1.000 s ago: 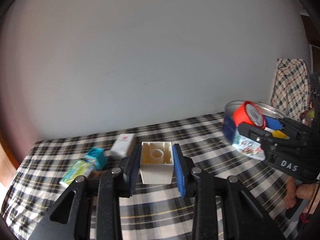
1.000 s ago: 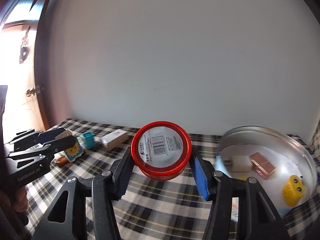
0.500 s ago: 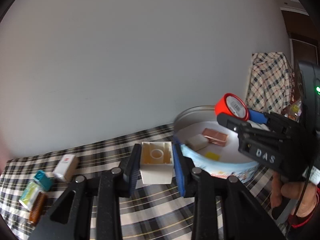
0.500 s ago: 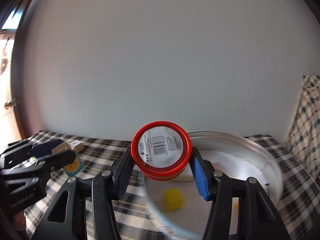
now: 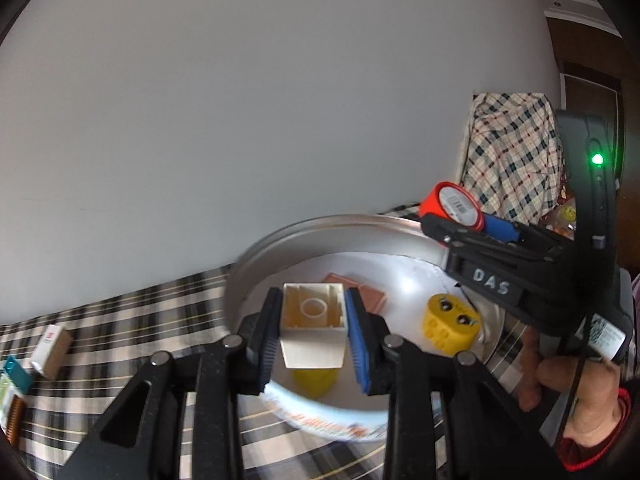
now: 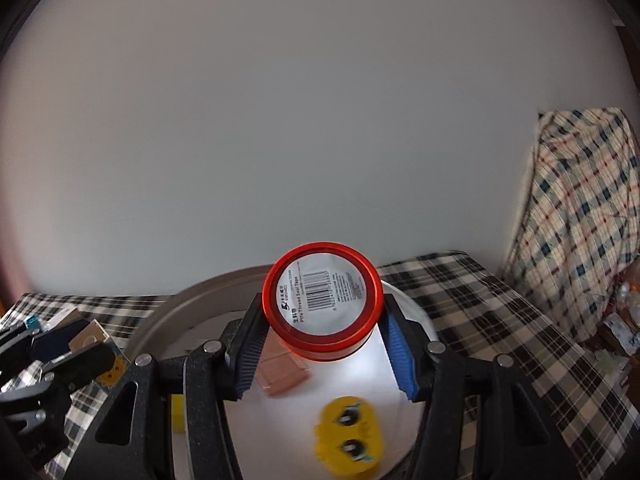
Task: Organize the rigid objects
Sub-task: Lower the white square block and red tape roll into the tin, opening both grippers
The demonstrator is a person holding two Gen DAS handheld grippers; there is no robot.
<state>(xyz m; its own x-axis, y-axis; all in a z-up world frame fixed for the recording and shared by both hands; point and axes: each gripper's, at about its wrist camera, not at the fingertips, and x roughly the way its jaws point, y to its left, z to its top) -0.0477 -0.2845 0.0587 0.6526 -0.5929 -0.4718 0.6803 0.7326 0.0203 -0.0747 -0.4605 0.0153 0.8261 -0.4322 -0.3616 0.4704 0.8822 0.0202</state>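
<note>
Both tongs have swung from the scattered items to above the round metal tin (image 5: 256, 264). The left tongs (image 5: 313, 334) are clenched on a cream plastic block (image 5: 313, 332), hollow underside facing the camera, held over the tin's near rim. The right tongs (image 6: 323, 344) grasp a red round tape case (image 6: 322, 306) by its sides, barcode label facing back toward the camera, above the tin's middle. Inside the tin lie a yellow plug (image 5: 450, 330), a smaller yellow piece (image 5: 314, 380) and a flat pinkish-brown piece (image 5: 370, 298). A small white box (image 5: 52, 346) lies on the plaid-covered surface (image 5: 120, 320), far left.
</note>
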